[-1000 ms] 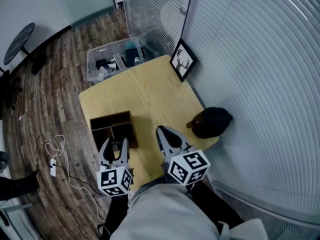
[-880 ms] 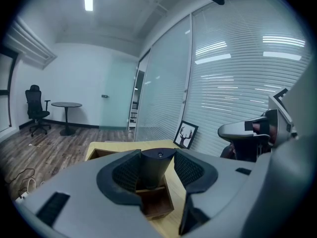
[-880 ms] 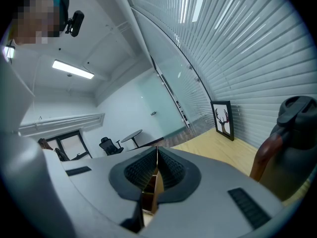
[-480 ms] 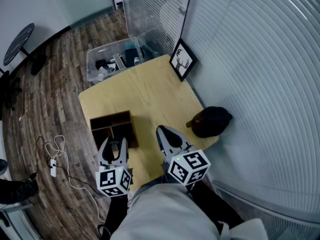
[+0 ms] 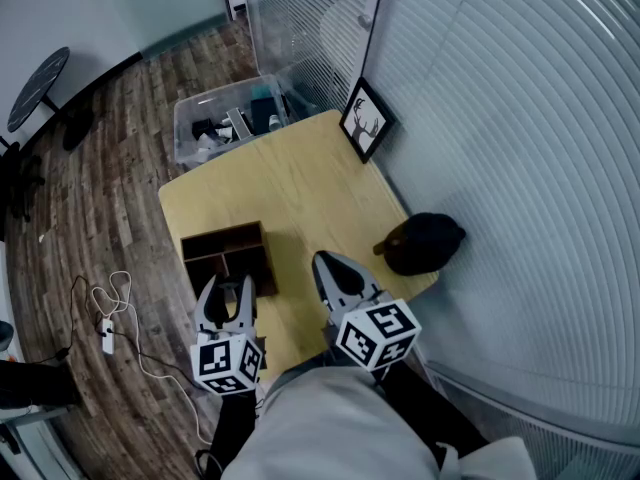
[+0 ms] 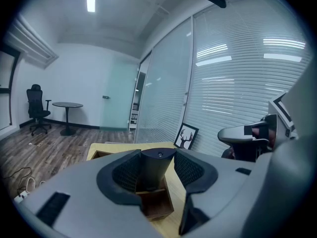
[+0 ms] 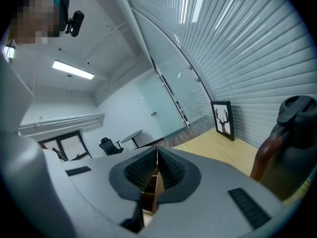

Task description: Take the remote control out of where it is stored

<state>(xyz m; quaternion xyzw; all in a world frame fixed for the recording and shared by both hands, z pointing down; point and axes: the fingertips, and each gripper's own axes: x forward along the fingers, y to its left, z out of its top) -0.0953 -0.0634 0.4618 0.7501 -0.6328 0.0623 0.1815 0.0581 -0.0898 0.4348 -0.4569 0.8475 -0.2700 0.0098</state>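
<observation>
My left claw (image 5: 230,285) pinches the black remote control (image 6: 157,170), which stands upright in the near end of the dark brown wooden compartment box (image 5: 222,250) by the left edge of the pale wooden table (image 5: 290,183). My right claw (image 5: 325,265) is pressed together over the near edge. A dark jug with a brown handle (image 5: 425,243) sits at the right edge, and a black-framed deer picture (image 5: 365,120) at the far right corner.

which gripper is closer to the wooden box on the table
Left. The left gripper, gripping a dark remote, is at the near edge of the wooden box. The right gripper, shut, is off to the box's right over the table.
</observation>
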